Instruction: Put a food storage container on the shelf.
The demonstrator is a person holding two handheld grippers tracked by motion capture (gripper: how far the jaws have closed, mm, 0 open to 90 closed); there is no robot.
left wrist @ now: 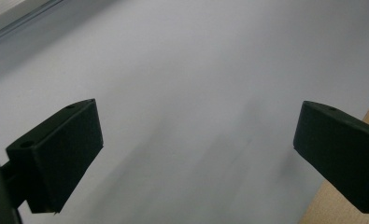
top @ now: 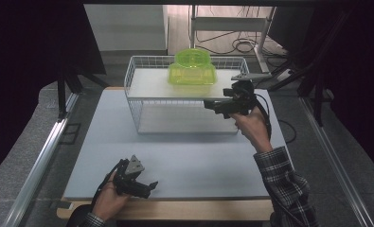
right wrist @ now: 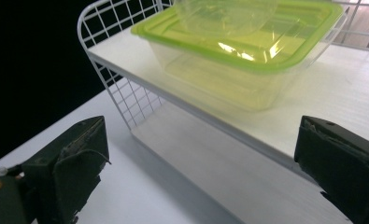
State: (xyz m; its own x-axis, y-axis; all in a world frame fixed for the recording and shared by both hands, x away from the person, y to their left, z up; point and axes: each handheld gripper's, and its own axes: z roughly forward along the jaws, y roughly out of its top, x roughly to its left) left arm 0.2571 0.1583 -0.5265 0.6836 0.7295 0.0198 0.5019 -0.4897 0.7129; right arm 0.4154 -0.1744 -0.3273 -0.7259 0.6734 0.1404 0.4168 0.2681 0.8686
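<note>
White wire rack [top: 142,101] at the far middle of the grey table [top: 184,161], with a white upper shelf [top: 151,85]. A yellow-green plastic box [top: 192,74] with a lid sits on that shelf toward the rack's right half, and a clear green bowl [top: 192,56] rests on the lid. The right gripper [top: 212,105] is held in the air at the rack's front right corner, pointing along its front, jaws spread wide with nothing between them; the box lies just beyond and above them. The left gripper [top: 149,187] rests low on the table, well in front of the rack, jaws spread and empty.
</note>
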